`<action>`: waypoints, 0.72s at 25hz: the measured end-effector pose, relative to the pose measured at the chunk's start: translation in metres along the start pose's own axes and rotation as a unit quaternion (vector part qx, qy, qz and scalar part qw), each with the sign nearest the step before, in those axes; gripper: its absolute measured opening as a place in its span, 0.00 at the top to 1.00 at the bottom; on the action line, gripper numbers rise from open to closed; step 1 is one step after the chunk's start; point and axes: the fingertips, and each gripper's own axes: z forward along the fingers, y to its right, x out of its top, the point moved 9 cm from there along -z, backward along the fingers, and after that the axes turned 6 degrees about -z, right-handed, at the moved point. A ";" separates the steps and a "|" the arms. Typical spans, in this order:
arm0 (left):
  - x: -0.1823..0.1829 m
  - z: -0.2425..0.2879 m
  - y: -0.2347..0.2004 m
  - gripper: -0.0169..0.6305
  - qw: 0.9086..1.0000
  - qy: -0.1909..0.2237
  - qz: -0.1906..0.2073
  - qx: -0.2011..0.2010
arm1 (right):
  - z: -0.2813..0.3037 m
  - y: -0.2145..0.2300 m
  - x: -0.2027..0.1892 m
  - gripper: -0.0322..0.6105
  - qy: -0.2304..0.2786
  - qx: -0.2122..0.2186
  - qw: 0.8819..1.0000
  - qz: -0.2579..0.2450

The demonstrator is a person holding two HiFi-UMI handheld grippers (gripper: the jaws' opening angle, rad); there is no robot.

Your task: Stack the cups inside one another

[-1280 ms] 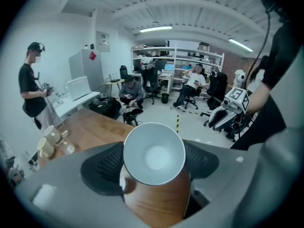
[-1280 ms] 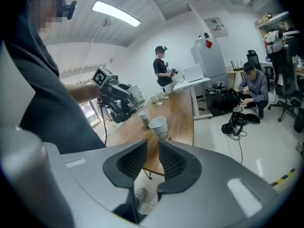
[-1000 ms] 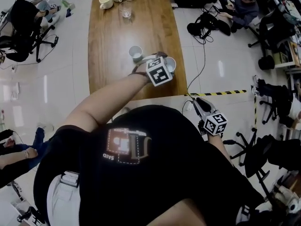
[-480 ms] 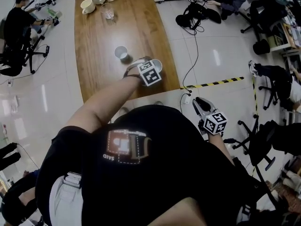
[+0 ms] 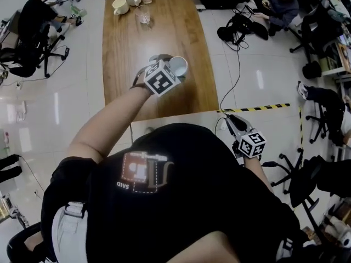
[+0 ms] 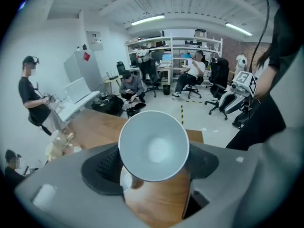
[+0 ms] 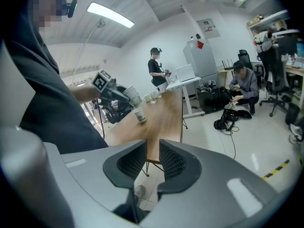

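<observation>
While my left tool (image 6: 154, 161) pinches the white cup (image 6: 153, 145) by its tapered sides above the worktop (image 5: 164, 32), 1 slip would drop it. Its long axis runs along the tool, with the mouth facing back at me and the base slanting down. I judge that going in tilted could topple the other cup (image 7: 139, 114). My right tool (image 7: 153, 148) hangs nearly closed and empty.
</observation>
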 end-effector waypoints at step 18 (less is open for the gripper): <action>-0.080 0.024 -0.098 0.39 0.992 -0.081 -0.077 0.063 | 0.014 -0.029 0.020 0.81 -0.026 0.006 0.999 -0.029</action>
